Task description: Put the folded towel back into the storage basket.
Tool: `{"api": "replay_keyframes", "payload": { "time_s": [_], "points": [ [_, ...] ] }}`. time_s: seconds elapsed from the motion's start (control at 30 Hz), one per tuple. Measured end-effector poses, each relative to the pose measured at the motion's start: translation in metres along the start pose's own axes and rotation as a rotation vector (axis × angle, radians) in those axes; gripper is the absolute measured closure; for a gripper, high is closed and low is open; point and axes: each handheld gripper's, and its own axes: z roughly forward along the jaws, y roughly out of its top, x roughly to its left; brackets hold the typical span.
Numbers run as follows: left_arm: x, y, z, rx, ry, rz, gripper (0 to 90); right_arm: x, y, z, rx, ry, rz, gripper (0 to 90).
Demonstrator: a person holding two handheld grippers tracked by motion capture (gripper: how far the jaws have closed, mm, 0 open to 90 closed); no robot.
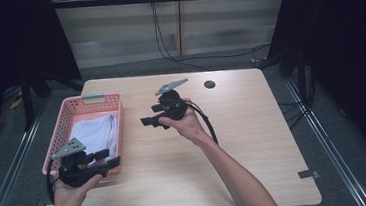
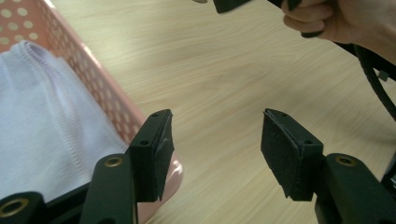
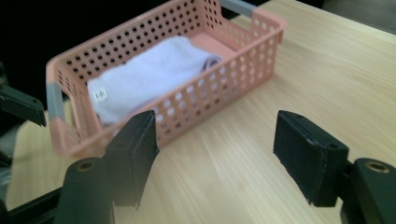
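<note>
A pink perforated basket [image 1: 117,101] stands at the left of the wooden table, with a folded pale lilac-white cloth [image 1: 96,133] lying inside it. My left gripper [image 1: 108,158] hovers by the basket's near right corner, open, with nothing between its pads. My right gripper [image 1: 153,120] is held over the table's middle, pointing left toward the basket, open and empty. In the left gripper view the basket wall [image 2: 100,100] and the cloth [image 2: 42,126] lie to the left of my left gripper [image 2: 217,154]. The right gripper view has the basket [image 3: 224,72] and cloth [image 3: 149,77] beyond my right gripper [image 3: 215,144].
A round cable hole [image 1: 209,84] is in the table near the far edge. Bare wood [image 1: 254,137] stretches right of the basket. Black cables trail from both grippers. A strip of grey tape [image 1: 307,174] sits at the table's near right edge.
</note>
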Motion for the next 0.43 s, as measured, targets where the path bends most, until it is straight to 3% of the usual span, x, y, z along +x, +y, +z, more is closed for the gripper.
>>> {"api": "replay_keyframes", "payload": {
  "time_s": [0.2, 0.43],
  "points": [
    [-0.027, -0.012, 0.022, 0.016, -0.034, 0.013, 36.8, 0.007, -0.032, -0.028, -0.035, 0.008, 0.005, 29.7],
    [-0.045, -0.026, 0.041, 0.06, -0.054, 0.053, 30.1, 0.008, -0.068, -0.056, -0.045, -0.014, 0.03, 27.6]
  ]
}}
